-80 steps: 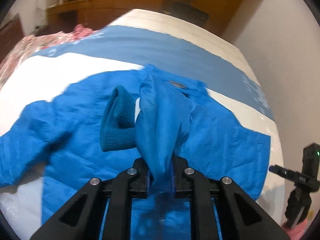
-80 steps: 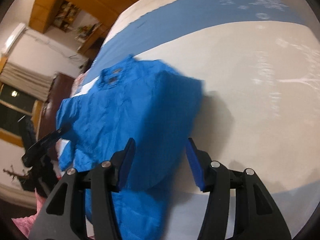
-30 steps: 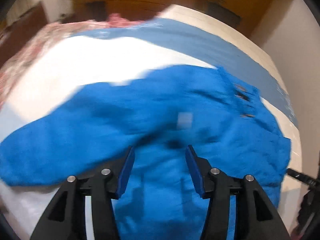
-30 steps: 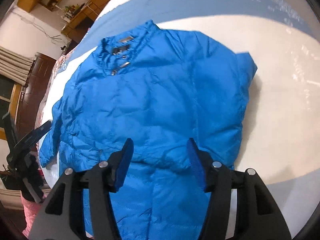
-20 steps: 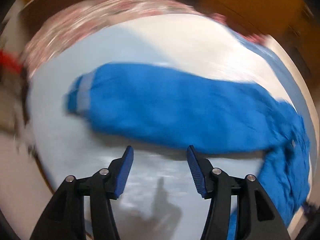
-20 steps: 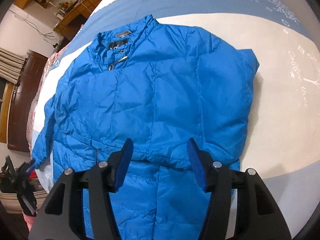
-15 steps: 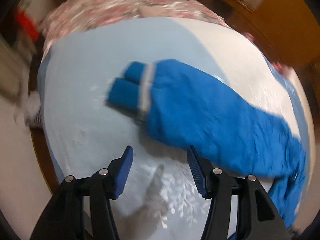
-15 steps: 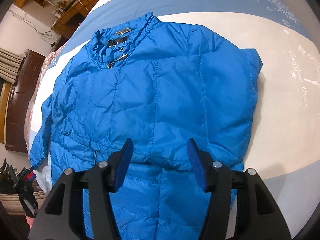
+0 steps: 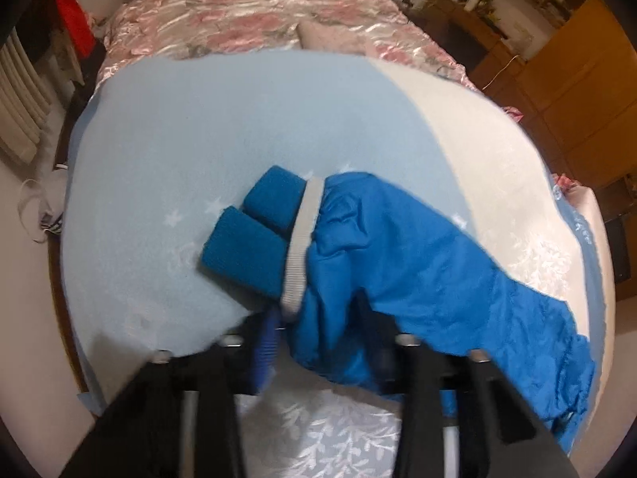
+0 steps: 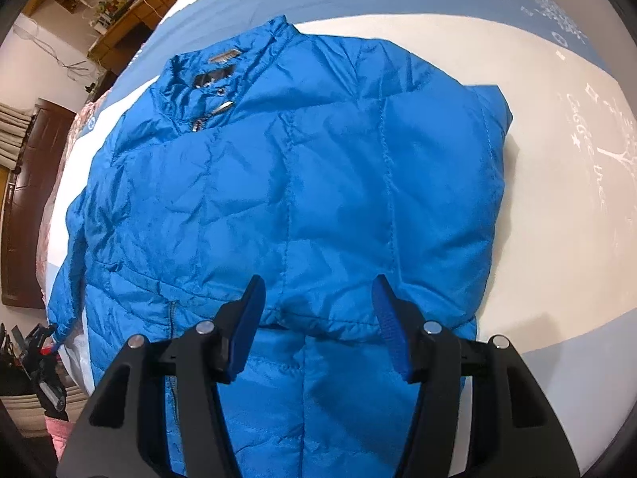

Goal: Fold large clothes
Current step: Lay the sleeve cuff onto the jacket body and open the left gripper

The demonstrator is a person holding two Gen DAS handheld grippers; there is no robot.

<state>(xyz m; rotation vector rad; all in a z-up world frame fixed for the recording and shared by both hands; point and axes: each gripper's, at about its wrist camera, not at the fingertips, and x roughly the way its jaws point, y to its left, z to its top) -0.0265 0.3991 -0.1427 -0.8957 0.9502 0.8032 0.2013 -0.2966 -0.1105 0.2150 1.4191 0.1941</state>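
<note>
A bright blue puffer jacket lies flat on the bed, collar at the far left, one sleeve folded across its front. My right gripper is open and hovers over the jacket's lower middle, empty. In the left wrist view the other sleeve stretches out to the left, ending in a grey band and a knit cuff. My left gripper is open with its jaws on either side of the sleeve fabric just behind the grey band; the right fingertip is hidden under the cloth.
The bed has a pale blue and white cover. A pink floral quilt lies at the bed's far end. Wooden cabinets stand to the right. The bed edge is close on the left. My left gripper's body shows at the lower left.
My left gripper let go of the folded sleeve, opened, swung left along the other sleeve and came down around its cuff end. My right gripper stayed open and drew in slightly over the jacket.
</note>
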